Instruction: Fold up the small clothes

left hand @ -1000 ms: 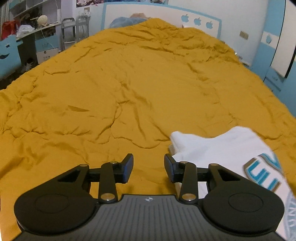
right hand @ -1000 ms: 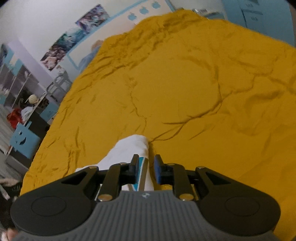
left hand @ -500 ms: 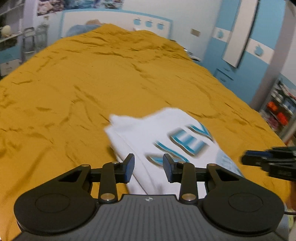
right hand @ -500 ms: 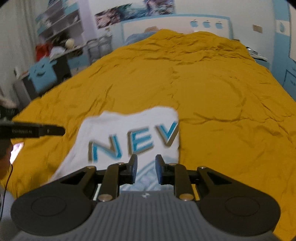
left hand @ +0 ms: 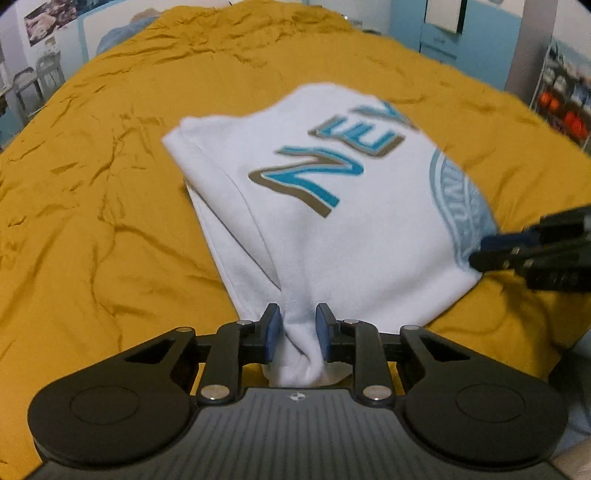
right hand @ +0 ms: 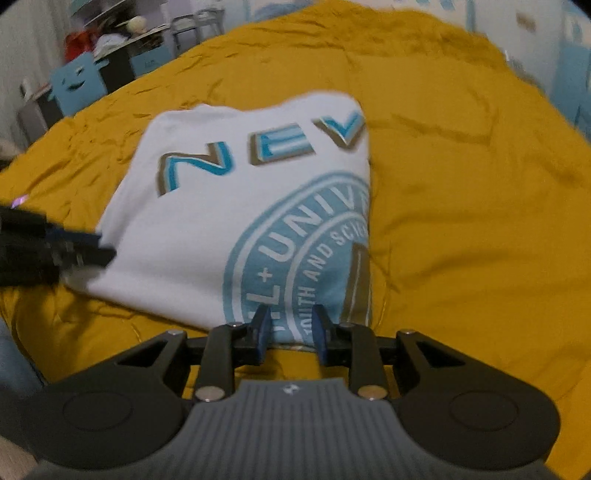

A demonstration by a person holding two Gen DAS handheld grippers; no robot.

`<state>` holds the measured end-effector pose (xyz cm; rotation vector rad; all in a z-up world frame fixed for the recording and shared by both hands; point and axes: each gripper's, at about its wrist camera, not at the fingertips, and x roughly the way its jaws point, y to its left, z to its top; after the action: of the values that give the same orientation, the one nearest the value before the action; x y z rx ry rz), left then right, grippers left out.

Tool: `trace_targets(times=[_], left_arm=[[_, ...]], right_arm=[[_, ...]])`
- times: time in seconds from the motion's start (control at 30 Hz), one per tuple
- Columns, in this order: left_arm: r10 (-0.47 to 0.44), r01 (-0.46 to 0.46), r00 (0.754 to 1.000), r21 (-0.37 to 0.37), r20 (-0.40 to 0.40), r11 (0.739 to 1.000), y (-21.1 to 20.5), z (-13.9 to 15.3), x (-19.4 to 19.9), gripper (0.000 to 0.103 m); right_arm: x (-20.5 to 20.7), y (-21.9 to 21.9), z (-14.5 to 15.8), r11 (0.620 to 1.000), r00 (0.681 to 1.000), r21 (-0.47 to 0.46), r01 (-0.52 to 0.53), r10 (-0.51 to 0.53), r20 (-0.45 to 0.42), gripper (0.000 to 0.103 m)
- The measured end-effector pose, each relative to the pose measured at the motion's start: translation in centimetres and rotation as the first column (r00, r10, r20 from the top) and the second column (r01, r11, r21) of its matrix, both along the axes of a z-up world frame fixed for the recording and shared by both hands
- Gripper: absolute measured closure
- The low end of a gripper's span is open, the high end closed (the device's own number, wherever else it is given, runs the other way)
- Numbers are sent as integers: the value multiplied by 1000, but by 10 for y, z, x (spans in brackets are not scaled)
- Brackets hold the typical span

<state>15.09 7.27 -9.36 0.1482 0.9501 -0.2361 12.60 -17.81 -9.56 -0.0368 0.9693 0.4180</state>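
A white T-shirt (left hand: 332, 229) with blue "NEV" letters and a round blue crest lies folded on the mustard bed cover (left hand: 92, 221). My left gripper (left hand: 298, 326) is shut on the shirt's near left corner, with cloth bunched between the fingers. My right gripper (right hand: 290, 328) sits at the shirt's near right corner (right hand: 295, 288); its fingers are narrowly apart and the cloth edge lies between them, so I cannot tell if they pinch it. Each gripper shows in the other's view: the right (left hand: 491, 254) and the left (right hand: 92, 247).
The bed's near edge runs just below both grippers. A desk with a blue smiley chair (right hand: 75, 85) and shelves stand to the left. A blue wardrobe (left hand: 461, 33) and a rack (left hand: 565, 110) stand to the right.
Both grippers swung toward the shirt and came down at its near corners. The left gripper closed on the left corner cloth. The shirt now fills the middle of both views.
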Motion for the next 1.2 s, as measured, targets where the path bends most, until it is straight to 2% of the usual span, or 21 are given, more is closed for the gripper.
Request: trace_targets(times=[0.1,0.33,0.5,0.57,0.63,0.77,0.8,0.9,0.93,0.97,1.0,1.03,1.2], left_arm=[[16,-16,1000,-26,-10,1000,5,1,3,75],[36,-37,999,-70,-15,997,11,12,1,74],[39,-37,999,-96,22,995,17,25,-6,71],[35,-31,998,-90,53,996,16,33,-9,71],[36,-27,995,-87,95,996,15,43,-13,65],[41,-28,981,-70,191,997,11,67,-15,55],[39,-28,975,-56,217,998,10,74,-14,52],[47,-40,945,-29,323,999,8,99,-11,40],[63,-54,927,-36,369,998,8,109,-12,33],[83,-69,905,-49,417,996,9,117,-14,28],[101,-80,880,-65,465,995,9,126,-17,19],[116,-88,855,-79,505,993,10,133,-19,14],[180,-126,731,-130,658,984,5,160,-40,4]], right_arm=[[0,-5,-6,1000,1000,17,-11,11,-9,86],[-3,-4,0,1000,1000,19,-4,4,-9,86],[-6,-3,11,999,999,-5,-34,34,2,83],[-8,-4,19,999,999,-9,-39,39,9,78],[-10,-5,30,999,999,1,-41,41,21,65],[-12,-3,60,999,993,-11,-47,48,105,59],[-12,-3,68,999,990,-10,-49,50,131,55],[-13,-1,101,999,970,-13,-45,47,240,38],[-14,-1,112,999,959,-14,-36,39,281,31],[-15,-1,121,1000,949,-12,-27,29,315,28],[-17,-1,131,1000,935,-5,-16,16,354,23],[-19,-2,139,1000,924,7,-6,2,382,22],[-34,-4,169,996,881,86,29,-66,469,21]])
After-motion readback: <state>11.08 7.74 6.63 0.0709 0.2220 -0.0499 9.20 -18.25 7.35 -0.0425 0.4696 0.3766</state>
